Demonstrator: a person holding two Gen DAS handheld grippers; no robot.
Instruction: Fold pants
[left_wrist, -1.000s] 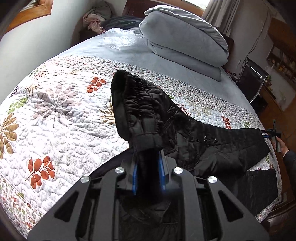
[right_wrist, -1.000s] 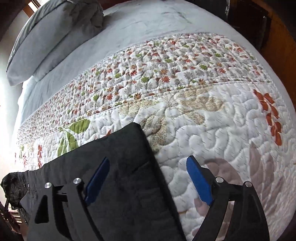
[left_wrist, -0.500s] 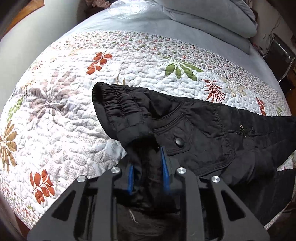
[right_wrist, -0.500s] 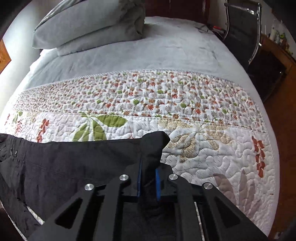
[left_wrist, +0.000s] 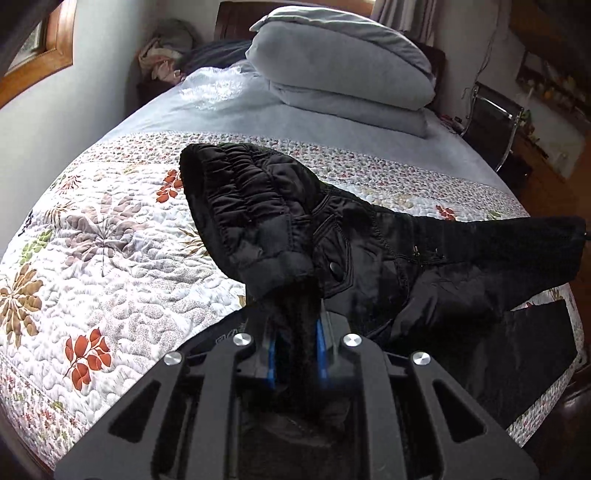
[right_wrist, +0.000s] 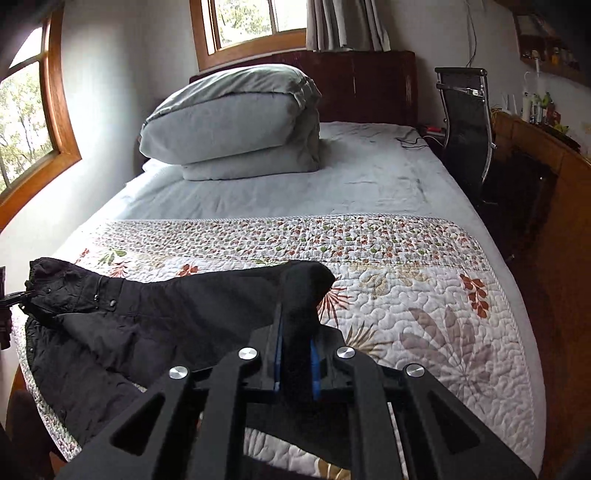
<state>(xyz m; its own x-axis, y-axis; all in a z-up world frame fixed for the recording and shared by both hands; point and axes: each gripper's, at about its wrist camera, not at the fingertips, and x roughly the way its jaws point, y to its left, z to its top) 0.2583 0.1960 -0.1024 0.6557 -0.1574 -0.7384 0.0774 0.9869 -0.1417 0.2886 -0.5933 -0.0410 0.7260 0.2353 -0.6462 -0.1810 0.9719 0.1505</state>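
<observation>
1. Waistband end, left wrist view: the left hand-held gripper is clamped on the elastic waistband of the black pants, and the bunched band stands up above the blue pads. The rest of the garment runs away to the right across the quilted bed, partly lifted, with one leg hanging off the near edge. To do this step well, I judge the grip should stay deep in the band, so the padded cloth does not slip while both ends are raised.

2. Cuff end, right wrist view: the right hand-held gripper is closed on the leg cuff, a fold of black cloth pinched between its pads and poking up past them. From here the pants stretch leftward to the waistband at the far left of the bed, sagging in the middle. Both ends should probably rise evenly and pull lightly apart, so the legs hang flat before cuff is brought to waist.

3. Long axis: the pants lie crosswise on the bed, near its foot, waist toward the left gripper and cuffs toward the right, well short of the folded duvet.
</observation>
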